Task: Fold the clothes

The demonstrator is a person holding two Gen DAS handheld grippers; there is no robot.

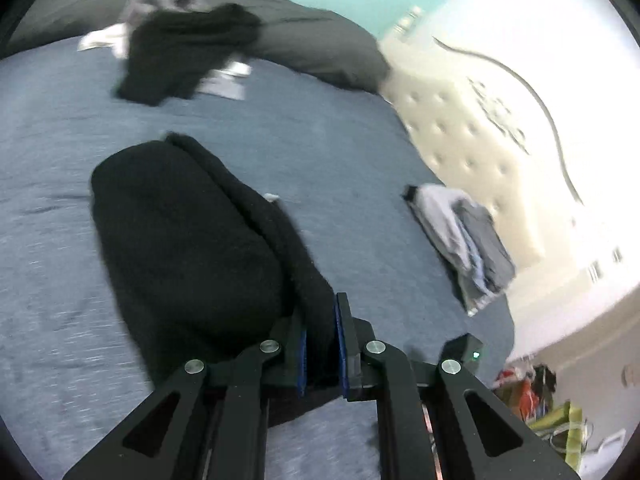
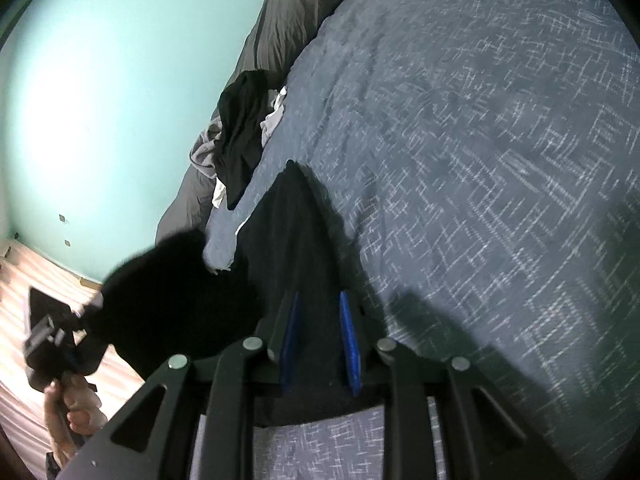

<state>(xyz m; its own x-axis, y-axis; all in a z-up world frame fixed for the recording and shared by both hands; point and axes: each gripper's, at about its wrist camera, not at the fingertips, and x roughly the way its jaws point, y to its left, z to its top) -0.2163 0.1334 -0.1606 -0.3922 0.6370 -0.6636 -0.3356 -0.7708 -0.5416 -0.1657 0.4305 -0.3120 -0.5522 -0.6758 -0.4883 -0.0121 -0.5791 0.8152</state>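
Left wrist view: your left gripper (image 1: 322, 340) has its blue pads nearly together, pinching a fold of the black garment (image 1: 188, 248). The garment trails away from the pads across the middle of the blue bedspread (image 1: 60, 128). A loose heap of dark and white clothes (image 1: 180, 52) lies at the far edge of the bed against a grey pillow (image 1: 320, 44). A stack of folded grey clothes (image 1: 464, 240) sits at the bed's right edge, below the cream tufted headboard (image 1: 460, 128). No container is in sight; the clutter on the floor (image 1: 536, 400) is too blurred to identify.

Right wrist view: your right gripper (image 2: 320, 344) stands with its jaws a little apart, black cloth lying between the pads; I cannot tell whether they press on it. The garment (image 2: 292, 240) runs up to a point near the bed's left edge and bulges left beyond it. Your left hand (image 2: 72, 412) appears low at the left, holding its gripper.
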